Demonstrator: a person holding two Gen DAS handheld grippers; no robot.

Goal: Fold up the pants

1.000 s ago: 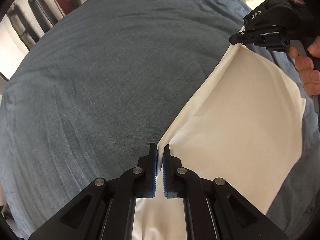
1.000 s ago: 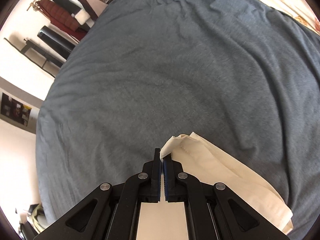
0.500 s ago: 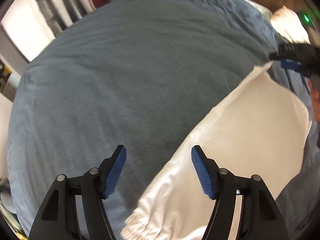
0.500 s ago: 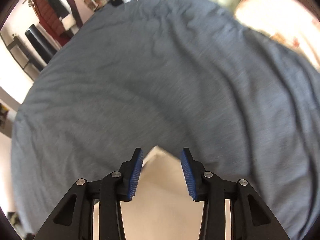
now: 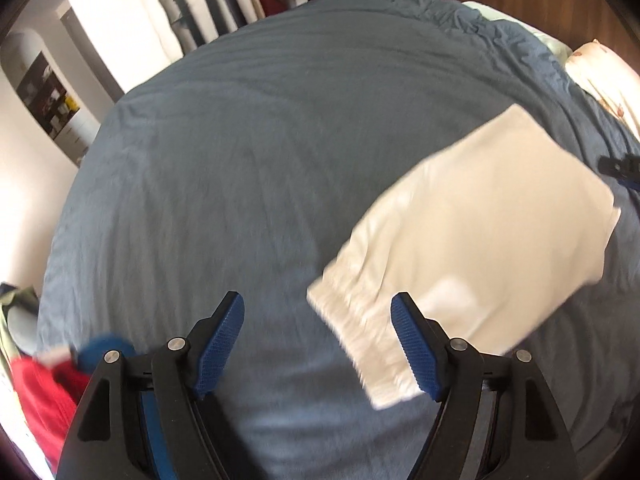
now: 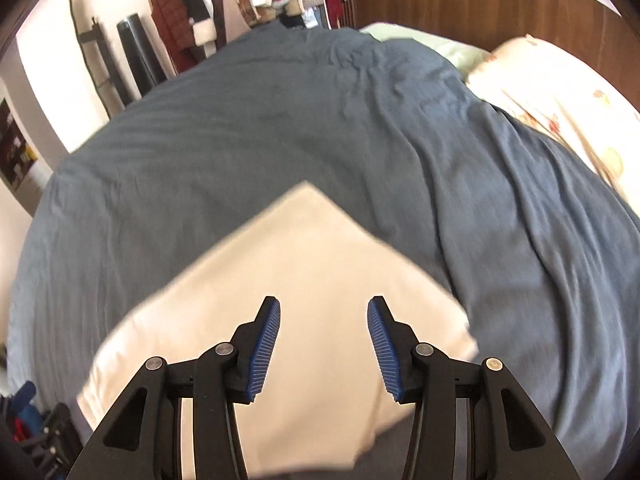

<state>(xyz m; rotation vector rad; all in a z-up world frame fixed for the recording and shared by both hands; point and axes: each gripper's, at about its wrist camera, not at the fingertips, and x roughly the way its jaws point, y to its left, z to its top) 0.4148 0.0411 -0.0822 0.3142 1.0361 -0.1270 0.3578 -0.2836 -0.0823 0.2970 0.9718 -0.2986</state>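
The cream pants (image 5: pixel 472 240) are seen lying folded flat on the grey-blue bedspread (image 5: pixel 240 160), gathered waistband nearest the left gripper (image 5: pixel 320 344). That gripper's jaws are opening, spread wide, nothing clamped. The right gripper (image 6: pixel 324 344) is held above the fabric, its jaws opening too, blue pads (image 6: pixel 266 344) clear of the cloth.

Folded cream pants (image 6: pixel 288 292) on blue bedspread (image 6: pixel 280 120), right tongs (image 6: pixel 323 344) opening, empty
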